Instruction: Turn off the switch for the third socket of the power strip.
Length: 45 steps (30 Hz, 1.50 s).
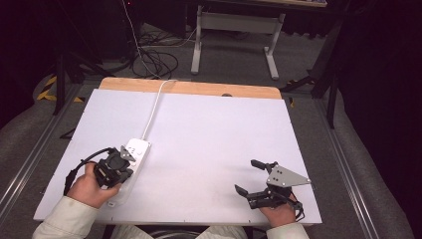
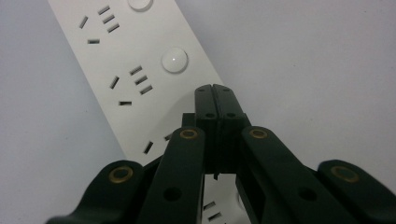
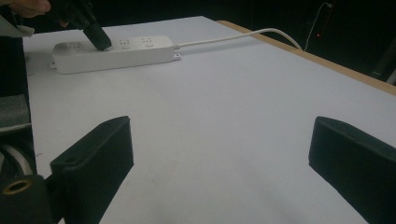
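- From up high on the person's side, we're looking forward and down over the whole table (image 1: 214,129).
- Riding the left gripper (image 2: 215,93), we're staring down, really close, at the power strip (image 2: 126,70).
- From the right gripper (image 3: 219,154) we're looking low across the table, sharing that strip (image 3: 112,53) farther off.

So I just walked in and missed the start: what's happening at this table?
A person works with two handheld grippers at a white table. The left gripper, jaws shut, has its tip down on a white power strip, close to one of its round switch buttons; whether it presses anything is unclear. The right gripper sits open on the bare tabletop, apart from the strip.
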Available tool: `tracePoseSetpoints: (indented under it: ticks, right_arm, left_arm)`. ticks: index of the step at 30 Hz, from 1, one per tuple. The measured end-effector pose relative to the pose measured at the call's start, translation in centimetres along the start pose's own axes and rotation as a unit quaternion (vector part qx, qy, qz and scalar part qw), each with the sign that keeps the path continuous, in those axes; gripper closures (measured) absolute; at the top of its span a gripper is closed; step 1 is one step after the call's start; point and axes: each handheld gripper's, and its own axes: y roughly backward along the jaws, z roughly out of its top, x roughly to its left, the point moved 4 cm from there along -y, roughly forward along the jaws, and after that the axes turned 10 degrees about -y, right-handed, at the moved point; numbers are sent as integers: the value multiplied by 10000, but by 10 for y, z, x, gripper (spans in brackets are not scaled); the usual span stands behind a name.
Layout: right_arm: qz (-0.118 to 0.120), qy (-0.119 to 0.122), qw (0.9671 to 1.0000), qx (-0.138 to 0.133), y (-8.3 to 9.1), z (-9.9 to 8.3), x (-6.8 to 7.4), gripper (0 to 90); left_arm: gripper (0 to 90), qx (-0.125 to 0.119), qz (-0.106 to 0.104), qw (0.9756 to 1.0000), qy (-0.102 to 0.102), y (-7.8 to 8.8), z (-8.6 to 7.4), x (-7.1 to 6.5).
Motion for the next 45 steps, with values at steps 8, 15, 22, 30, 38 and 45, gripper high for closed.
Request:
tracePoseSetpoints:
  ticks: [8, 15, 22, 30, 38, 45]
  right_arm:
    - [0, -2, 10000, 4, 0, 0, 0, 72]
    - [17, -12, 10000, 1, -1, 0, 1, 72]
    - [6, -2, 10000, 9, 0, 0, 1, 72]
    - [8, -32, 10000, 17, 0, 0, 0, 72]
    - [20, -28, 10000, 11, -1, -1, -1, 72]
    - [4, -49, 10000, 28, -1, -1, -1, 72]
  left_arm:
    - [900, 111, -88, 9998, 150, 2, -1, -1]
    - [900, 94, -3, 9999, 143, 1, -2, -3]
    - [900, 69, 27, 9998, 161, 1, -2, -3]
    - [899, -173, 74, 9996, 202, 5, -5, 2]
    - [898, -403, 23, 9991, 145, 15, -1, -1]
    - [885, -536, 48, 9985, 96, 23, 0, 0]
